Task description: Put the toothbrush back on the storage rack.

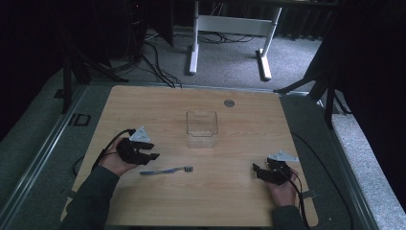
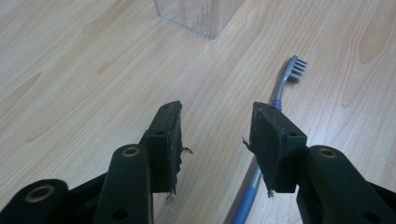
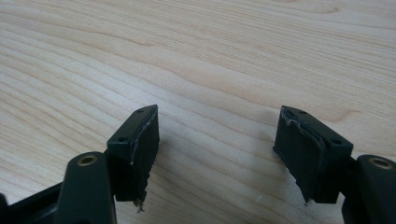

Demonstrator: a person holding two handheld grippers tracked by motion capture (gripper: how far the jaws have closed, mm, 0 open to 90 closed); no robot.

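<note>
A blue-handled toothbrush [image 1: 165, 170] with a grey head lies flat on the wooden table [image 1: 239, 201], left of centre. A clear square plastic container [image 1: 201, 128] stands upright in the middle. My left gripper [image 1: 152, 151] hovers just left of and above the toothbrush, open with nothing between its jaws. In the left gripper view, the left gripper [image 2: 217, 107] has the toothbrush [image 2: 280, 88] running under its right jaw, and the container [image 2: 201, 16] lies ahead. My right gripper [image 1: 257, 171] rests at the table's right front. In its own view the right gripper [image 3: 219, 112] stands open over bare wood.
A small grey round cap [image 1: 229, 103] is set into the table's far side. White desk legs [image 1: 193, 52] and loose cables lie on the carpet beyond the table. Dark stands flank both sides.
</note>
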